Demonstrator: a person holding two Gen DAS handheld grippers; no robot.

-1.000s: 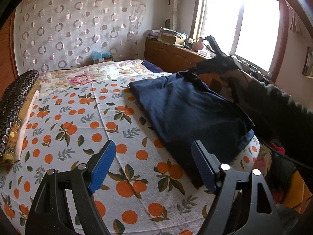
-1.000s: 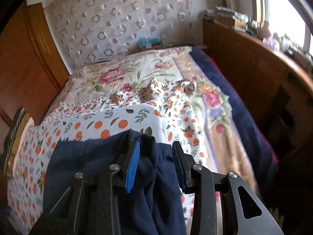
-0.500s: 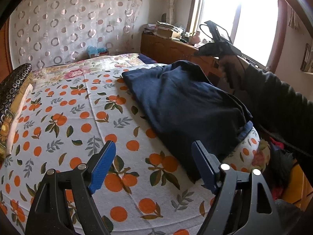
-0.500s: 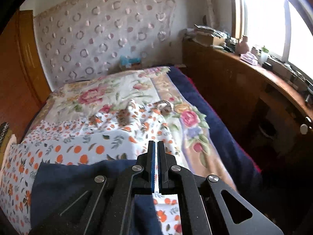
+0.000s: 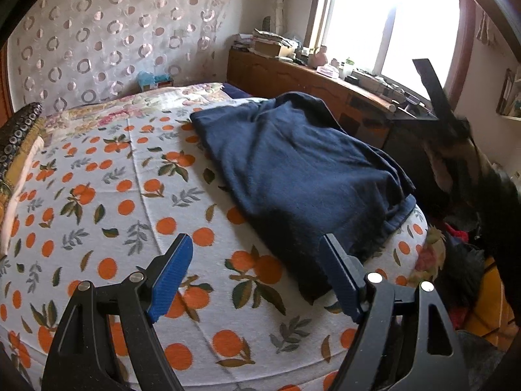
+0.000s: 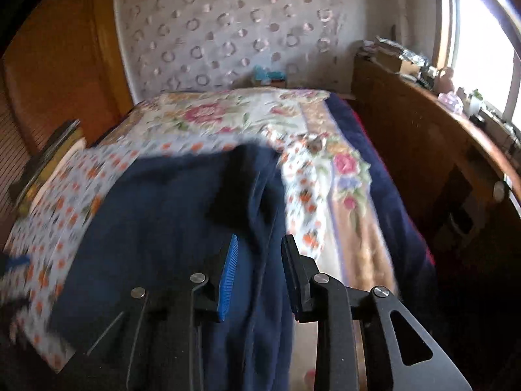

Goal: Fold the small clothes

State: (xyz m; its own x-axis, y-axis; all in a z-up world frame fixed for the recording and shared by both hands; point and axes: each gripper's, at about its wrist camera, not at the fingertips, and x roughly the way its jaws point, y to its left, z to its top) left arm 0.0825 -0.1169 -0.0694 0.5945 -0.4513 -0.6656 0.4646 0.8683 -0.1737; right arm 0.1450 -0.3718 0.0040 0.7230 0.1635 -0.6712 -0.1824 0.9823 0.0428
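— Clutter near the navy garment (image 5: 302,176)?

— It lies folded on the orange-print sheet (image 5: 107,202), at the bed's right edge. A patterned pillow (image 5: 16,137) sits far left, well apart. A wooden cabinet (image 5: 293,78) stands beyond the bed.

— Left gripper (image 5: 254,277)?

— Jaws spread wide, holding nothing, its right finger just before the garment's near corner.

— Right gripper (image 6: 259,270)?

— Jaws partly apart, a fold of cloth between them; whether they touch it, I cannot tell.
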